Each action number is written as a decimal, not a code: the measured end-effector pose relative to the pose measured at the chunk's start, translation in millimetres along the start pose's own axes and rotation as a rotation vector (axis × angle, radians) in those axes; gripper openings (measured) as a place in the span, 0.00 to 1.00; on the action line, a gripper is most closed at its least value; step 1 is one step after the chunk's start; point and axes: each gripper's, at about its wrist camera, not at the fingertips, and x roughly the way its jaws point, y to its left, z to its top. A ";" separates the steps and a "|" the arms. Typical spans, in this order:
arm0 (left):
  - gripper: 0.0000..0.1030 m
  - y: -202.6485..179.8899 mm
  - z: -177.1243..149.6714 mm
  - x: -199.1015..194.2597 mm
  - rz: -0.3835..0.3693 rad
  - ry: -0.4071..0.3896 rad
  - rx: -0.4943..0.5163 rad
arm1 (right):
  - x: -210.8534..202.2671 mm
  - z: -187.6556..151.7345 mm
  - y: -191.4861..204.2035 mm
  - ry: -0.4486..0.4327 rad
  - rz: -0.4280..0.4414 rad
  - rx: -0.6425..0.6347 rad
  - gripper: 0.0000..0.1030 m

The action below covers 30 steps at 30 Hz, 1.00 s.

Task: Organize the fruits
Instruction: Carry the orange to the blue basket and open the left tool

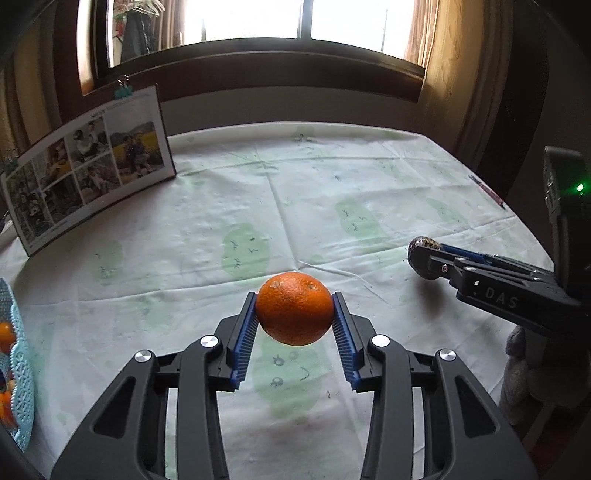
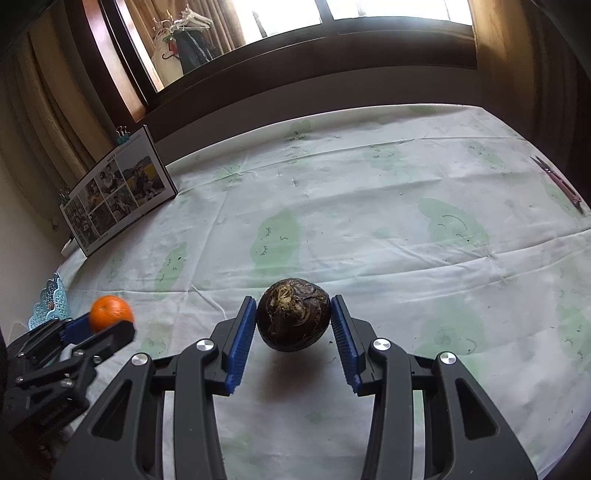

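Left claw [image 1: 294, 317] pinches an orange [image 1: 294, 308] above the counter [image 1: 332, 192] at lower centre; right claw [image 2: 293, 315] pinches a dark brown fruit [image 2: 293, 314]; blue basket [image 1: 16, 369] at lower left

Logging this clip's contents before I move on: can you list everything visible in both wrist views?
orange: 1, orange, held above the cloth between the left jaws
dark fruit: 1, dark brown and mottled, held between the right jaws
basket: 1, light blue openwork, far left table edge, with orange fruit inside
tablecloth: 1, white with pale green prints, covering the table
photo board: 1, multi-picture collage, propped at back left with teal clips on its top edge
small snips: 1, pinkish handle, right table edge
window: 1, dark frame, behind the table, curtains either side
left gripper: 1, black with blue pads
right gripper: 1, black with blue pads
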 end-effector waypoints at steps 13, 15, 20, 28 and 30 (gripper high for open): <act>0.40 56.7 -5.4 -79.7 0.181 -0.160 -0.106 | -3.1 -2.5 2.1 -0.022 -0.001 -0.009 0.41; 0.40 73.4 -7.3 -91.3 0.214 -0.179 -0.137 | -3.3 -2.4 2.5 -0.025 0.000 -0.009 0.41; 0.40 114.9 -16.9 -108.4 0.292 -0.196 -0.215 | -3.8 -2.5 3.3 -0.033 -0.001 -0.011 0.41; 0.40 183.8 -38.4 -127.1 0.408 -0.193 -0.337 | -2.4 -3.3 6.5 -0.036 -0.023 -0.023 0.41; 0.40 195.3 -41.8 -130.2 0.427 -0.191 -0.356 | -2.6 -3.2 7.2 -0.039 -0.030 -0.026 0.41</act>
